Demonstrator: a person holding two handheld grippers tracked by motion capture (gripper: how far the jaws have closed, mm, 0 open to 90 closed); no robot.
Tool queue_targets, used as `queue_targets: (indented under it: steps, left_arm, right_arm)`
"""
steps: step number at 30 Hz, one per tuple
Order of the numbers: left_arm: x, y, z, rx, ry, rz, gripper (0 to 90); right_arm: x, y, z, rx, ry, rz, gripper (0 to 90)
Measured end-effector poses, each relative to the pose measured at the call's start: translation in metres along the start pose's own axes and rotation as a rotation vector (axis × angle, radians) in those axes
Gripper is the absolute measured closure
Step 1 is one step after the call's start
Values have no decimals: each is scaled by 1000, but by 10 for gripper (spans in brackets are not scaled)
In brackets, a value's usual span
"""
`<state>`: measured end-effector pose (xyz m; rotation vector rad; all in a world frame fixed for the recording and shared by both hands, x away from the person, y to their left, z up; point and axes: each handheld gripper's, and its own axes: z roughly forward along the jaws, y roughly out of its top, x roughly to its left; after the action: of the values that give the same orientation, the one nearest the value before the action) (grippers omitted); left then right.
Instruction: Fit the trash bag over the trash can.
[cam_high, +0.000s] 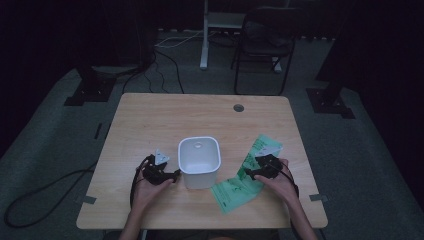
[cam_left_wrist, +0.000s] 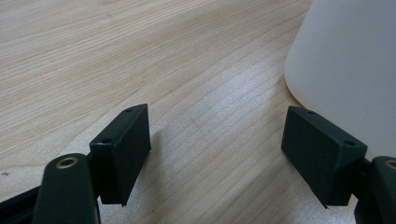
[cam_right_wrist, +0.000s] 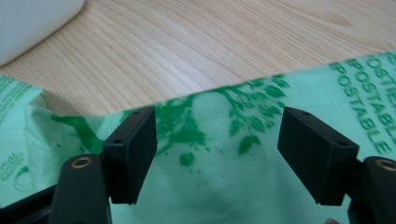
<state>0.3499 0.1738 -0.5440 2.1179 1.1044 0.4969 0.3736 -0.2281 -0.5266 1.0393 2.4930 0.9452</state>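
Table (cam_high: 150, 120) of pale wood carries everything, and a folding chair (cam_high: 265, 40) stands well beyond its far edge, out of the way. White bin (cam_high: 199, 161) sits upright mid-table, seemingly waiting for a liner. Green compostable bag (cam_high: 240, 187) lies flat just to its right. Right gripper (cam_right_wrist: 217, 140) hovers over the bag, jaws wide, nothing pinched. Left gripper (cam_left_wrist: 217, 144) waits beside the bin's wall, jaws wide and empty, probably to steady it.

Light: dim, edges of the room nearly black
Floor (cam_high: 45, 145): grey carpet, black cables trailing across it
Table (cam_high: 165, 115): pale wood, round hole near its far edge
Beyond: folding chair (cam_high: 262, 47) beside a white post (cam_high: 204, 35)
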Motion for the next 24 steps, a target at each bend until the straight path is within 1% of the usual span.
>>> queue_targets:
  steps: [4, 6, 7, 8, 10, 12, 16, 18, 19, 22, 24]
  left_arm:
    - [0, 0, 0, 1, 1, 1, 246]
    - [-1, 0, 0, 0, 0, 0, 246]
    - [-1, 0, 0, 0, 0, 0, 247]
    - [-1, 0, 0, 0, -1, 0, 246]
    - [-1, 0, 1, 1, -1, 0, 246]
    - [-1, 0, 1, 3, 0, 1, 247]
    - [-2, 0, 1, 2, 1, 2, 246]
    - [-2, 0, 1, 2, 0, 2, 246]
    - [-2, 0, 1, 2, 0, 3, 246]
    - [-3, 0, 1, 2, -1, 6, 247]
    - [-3, 1, 1, 3, -2, 8, 247]
  right_arm:
    - [6, 3, 7, 1, 14, -19, 245]
    - [8, 3, 11, 13, 7, -28, 244]
    - [8, 3, 11, 13, 7, -28, 244]
    - [7, 1, 15, 20, 15, -15, 242]
    - [5, 1, 15, 14, 17, -10, 266]
    - [4, 1, 14, 17, 9, -3, 328]
    - [0, 0, 11, 6, -13, 25, 480]
    - [-1, 0, 10, 2, -22, 32, 546]
    - [-1, -1, 10, 3, -25, 36, 598]
    - [-2, 0, 9, 6, -31, 40, 744]
    - [-1, 0, 8, 11, -33, 36, 805]
